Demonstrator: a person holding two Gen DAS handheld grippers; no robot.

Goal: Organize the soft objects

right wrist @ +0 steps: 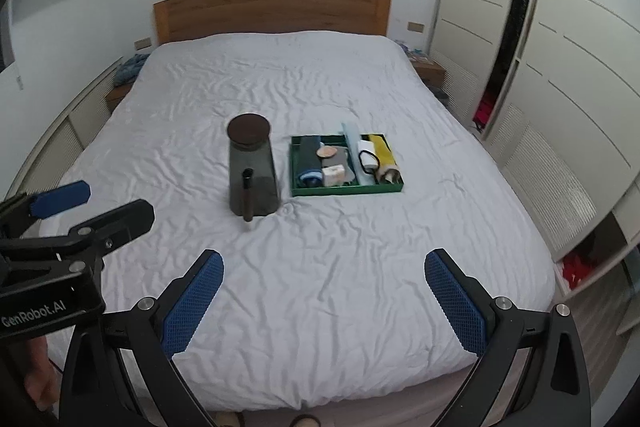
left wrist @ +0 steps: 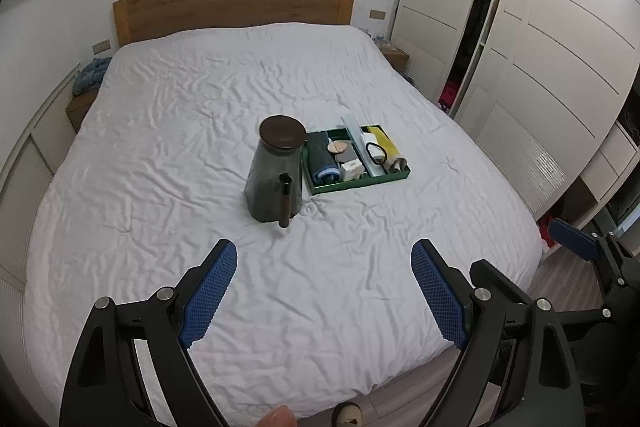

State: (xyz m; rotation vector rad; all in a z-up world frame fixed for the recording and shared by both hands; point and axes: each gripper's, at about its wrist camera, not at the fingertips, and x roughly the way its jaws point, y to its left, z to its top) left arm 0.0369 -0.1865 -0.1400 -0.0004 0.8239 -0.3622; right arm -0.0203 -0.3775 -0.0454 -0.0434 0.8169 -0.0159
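A green tray (left wrist: 360, 185) (right wrist: 346, 190) sits in the middle of the white bed. It holds a rolled dark and blue cloth (left wrist: 322, 159) (right wrist: 308, 159), a grey cloth, a yellow roll (left wrist: 385, 143) (right wrist: 383, 149), a white charger with a black cable and small boxes. A smoky jar (left wrist: 274, 171) (right wrist: 252, 171) with a brown lid stands left of the tray, a dark tube leaning on its front. My left gripper (left wrist: 324, 259) hangs open over the bed's near end, nothing between its fingers. My right gripper (right wrist: 324, 263) is open and empty too.
The bed (left wrist: 200, 115) fills most of both views, with a wooden headboard (left wrist: 236, 1) at the far end. White wardrobe doors (left wrist: 560, 27) stand along the right. Low nightstands flank the headboard, the left one with a blue cloth (left wrist: 92, 71). Feet show at the bed's near edge.
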